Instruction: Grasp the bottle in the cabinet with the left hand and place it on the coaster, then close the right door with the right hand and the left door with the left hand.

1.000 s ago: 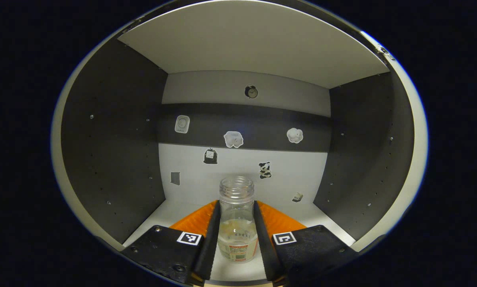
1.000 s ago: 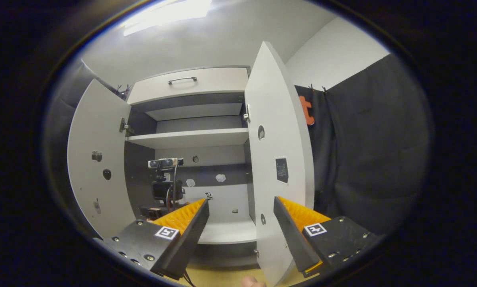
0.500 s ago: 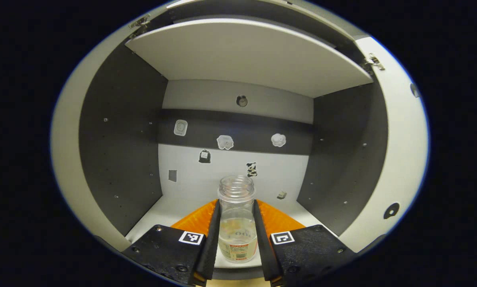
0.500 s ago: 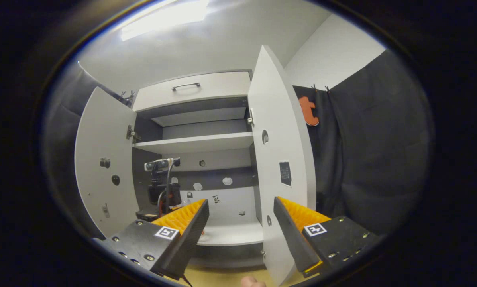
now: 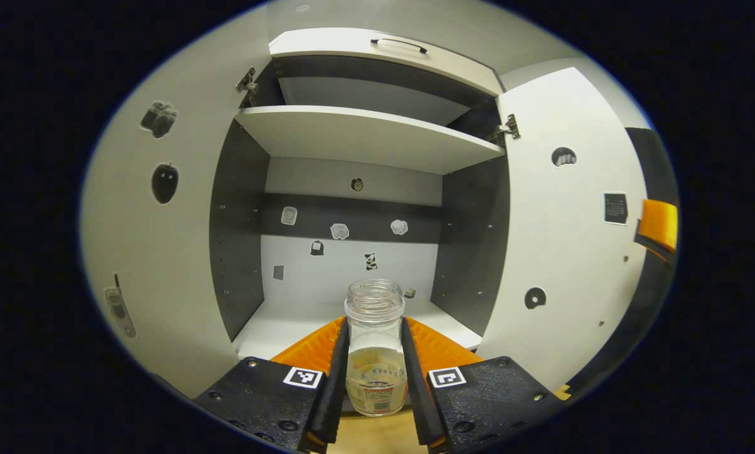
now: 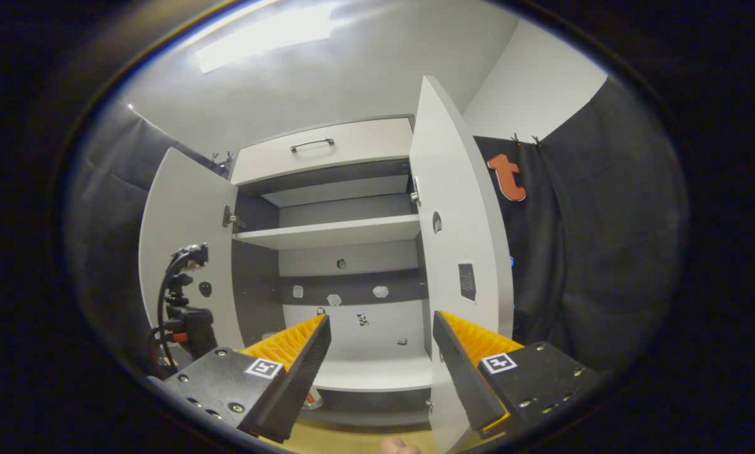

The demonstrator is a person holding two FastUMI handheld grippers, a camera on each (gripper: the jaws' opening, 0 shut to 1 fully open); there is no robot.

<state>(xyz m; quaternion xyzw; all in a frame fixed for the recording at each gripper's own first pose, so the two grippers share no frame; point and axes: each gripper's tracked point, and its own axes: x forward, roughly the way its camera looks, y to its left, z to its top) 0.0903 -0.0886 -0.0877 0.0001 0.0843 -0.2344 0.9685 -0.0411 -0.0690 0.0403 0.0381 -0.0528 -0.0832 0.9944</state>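
A clear, capless bottle (image 5: 375, 359) with a little liquid and a red-and-white label stands upright between the fingers of my left gripper (image 5: 375, 323), which is shut on it. The bottle is outside the cabinet, above the wooden table edge (image 5: 371, 435), in front of the lower shelf (image 5: 289, 325). Both cabinet doors stand open: the left door (image 5: 163, 252) and the right door (image 5: 566, 252). My right gripper (image 6: 382, 340) is open and holds nothing, facing the cabinet near the right door (image 6: 462, 265). In the right gripper view the left gripper's body (image 6: 185, 315) is at the lower left.
The cabinet has an upper shelf (image 5: 364, 135) and a drawer with a handle (image 6: 314, 146) on top. Small stickers dot the back wall (image 5: 352, 265) and both doors. Black cloth (image 6: 591, 252) hangs to the right of the cabinet.
My left gripper has drawn back out of the cabinet with the bottle, so both doors and the table edge have come into sight. The right gripper has stayed open and drifted slightly.
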